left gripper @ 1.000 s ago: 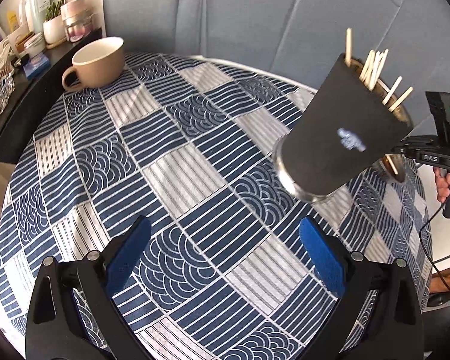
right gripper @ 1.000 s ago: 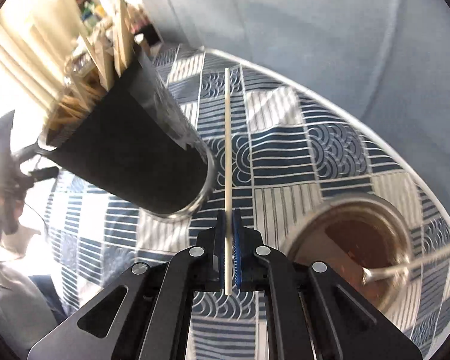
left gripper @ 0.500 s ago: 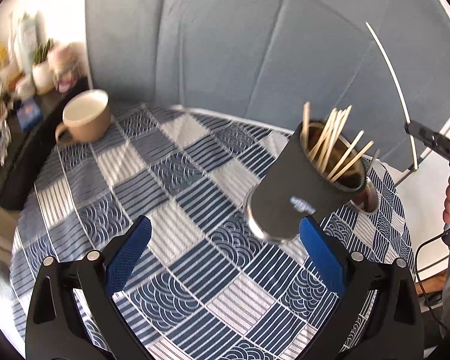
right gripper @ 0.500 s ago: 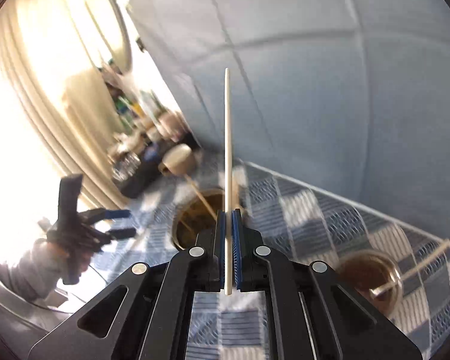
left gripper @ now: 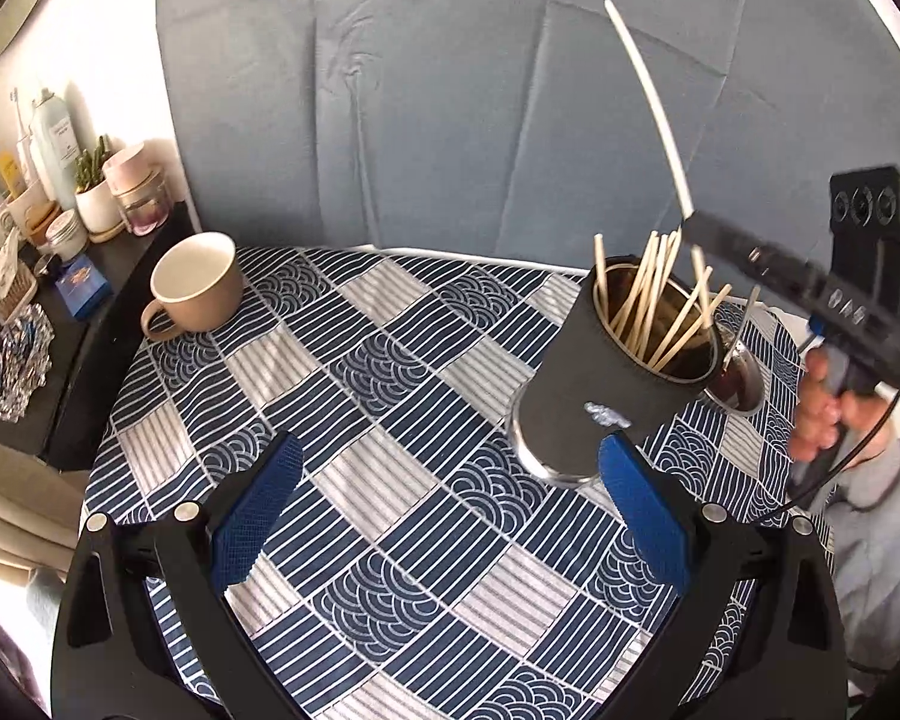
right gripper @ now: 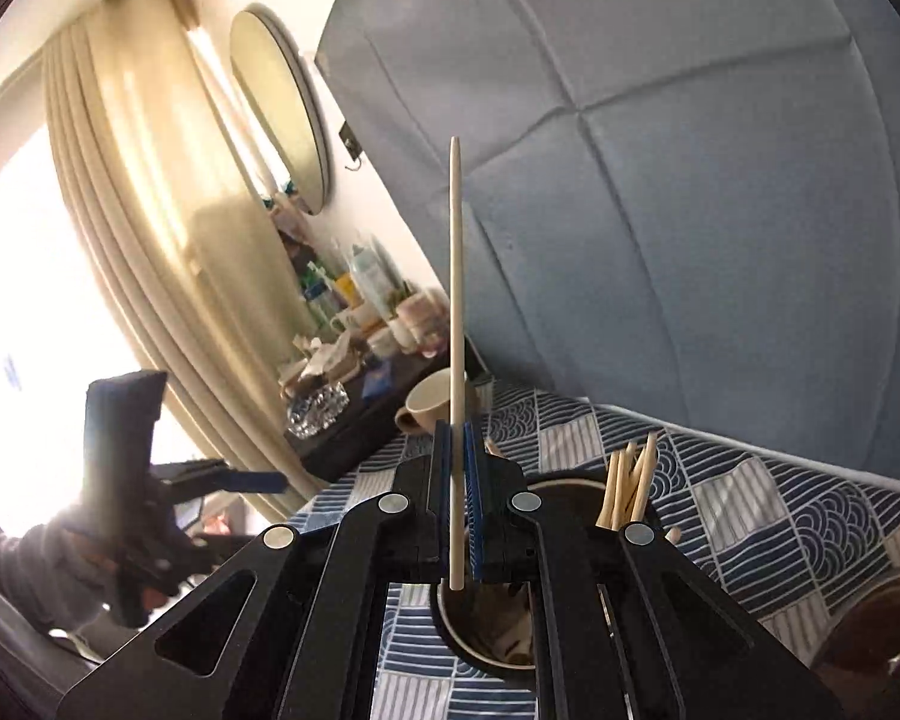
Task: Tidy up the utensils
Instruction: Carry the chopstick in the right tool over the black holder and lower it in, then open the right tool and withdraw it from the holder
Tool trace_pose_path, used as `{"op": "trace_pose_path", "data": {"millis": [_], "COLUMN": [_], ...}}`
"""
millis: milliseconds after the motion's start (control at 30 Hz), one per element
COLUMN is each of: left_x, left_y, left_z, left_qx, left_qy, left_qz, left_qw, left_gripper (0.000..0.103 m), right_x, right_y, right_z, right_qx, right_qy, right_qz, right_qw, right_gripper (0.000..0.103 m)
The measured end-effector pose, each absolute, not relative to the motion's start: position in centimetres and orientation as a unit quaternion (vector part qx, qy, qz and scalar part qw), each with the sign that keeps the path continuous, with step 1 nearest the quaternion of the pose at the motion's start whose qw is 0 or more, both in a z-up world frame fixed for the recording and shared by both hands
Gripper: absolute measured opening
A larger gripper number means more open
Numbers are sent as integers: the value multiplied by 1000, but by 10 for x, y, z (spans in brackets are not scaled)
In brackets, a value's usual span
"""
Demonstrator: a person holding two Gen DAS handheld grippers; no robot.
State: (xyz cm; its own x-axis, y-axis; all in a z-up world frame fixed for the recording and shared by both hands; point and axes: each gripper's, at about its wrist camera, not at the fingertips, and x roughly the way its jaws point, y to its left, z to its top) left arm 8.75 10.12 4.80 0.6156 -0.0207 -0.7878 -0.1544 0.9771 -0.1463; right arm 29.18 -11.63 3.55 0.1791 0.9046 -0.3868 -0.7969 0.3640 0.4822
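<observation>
A black cup [left gripper: 606,384] with a metal base stands on the patterned tablecloth [left gripper: 354,420] and holds several pale chopsticks [left gripper: 648,300]. My left gripper [left gripper: 450,510] is open and empty, low in the left wrist view, its right pad just in front of the cup's base. My right gripper [left gripper: 693,222] is shut on one white chopstick [left gripper: 651,96] that slants up above the cup's mouth. In the right wrist view the same chopstick [right gripper: 456,312] stands upright between the shut pads of the right gripper [right gripper: 457,438], with the cup's rim [right gripper: 450,630] below.
A beige mug [left gripper: 195,282] sits at the table's far left edge. Behind the black cup is a small metal cup [left gripper: 741,381] with brown contents and a handle sticking out. A dark side shelf [left gripper: 84,276] holds jars and bottles. A grey-blue padded wall [left gripper: 450,90] backs the table.
My right gripper has lifted and tipped upward with the chopstick, from low beside the cup to above its mouth. The left gripper has risen, so the cup looks smaller and farther.
</observation>
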Motion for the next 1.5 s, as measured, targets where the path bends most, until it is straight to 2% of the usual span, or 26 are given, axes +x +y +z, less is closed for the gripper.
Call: {"op": "trace_pose_path", "data": {"millis": [200,600,900,933,967,1033,1167,1267,1400,1500], "left_x": [86,96,97,97,97,98,100,100,96,93], "left_y": [102,88,81,82,83,83,83,83,82,85], "left_z": [36,31,36,37,37,38,37,36,37,40], "left_qx": [-69,-68,-71,-79,-88,-100,-120,-131,-134,-143], "left_qy": [451,451,447,445,443,439,432,425,410,408], "left_qz": [48,33,22,19,16,9,-4,-7,-10,-10], "left_qw": [889,890,892,892,892,893,894,896,902,902], "left_gripper": [97,97,97,97,97,97,97,97,97,97], "right_x": [279,263,250,248,246,238,220,209,196,188], "right_y": [-123,-127,-144,-146,-148,-155,-166,-176,-186,-189], "right_z": [17,2,12,16,18,28,47,57,62,58], "right_qx": [74,11,21,24,27,32,21,15,18,9], "right_qy": [310,310,319,323,325,326,326,329,340,353], "right_qz": [537,497,481,474,470,462,440,412,386,366], "right_qw": [781,810,816,818,820,824,837,849,857,861], "right_gripper": [5,5,9,15,30,47,73,86,87,92]}}
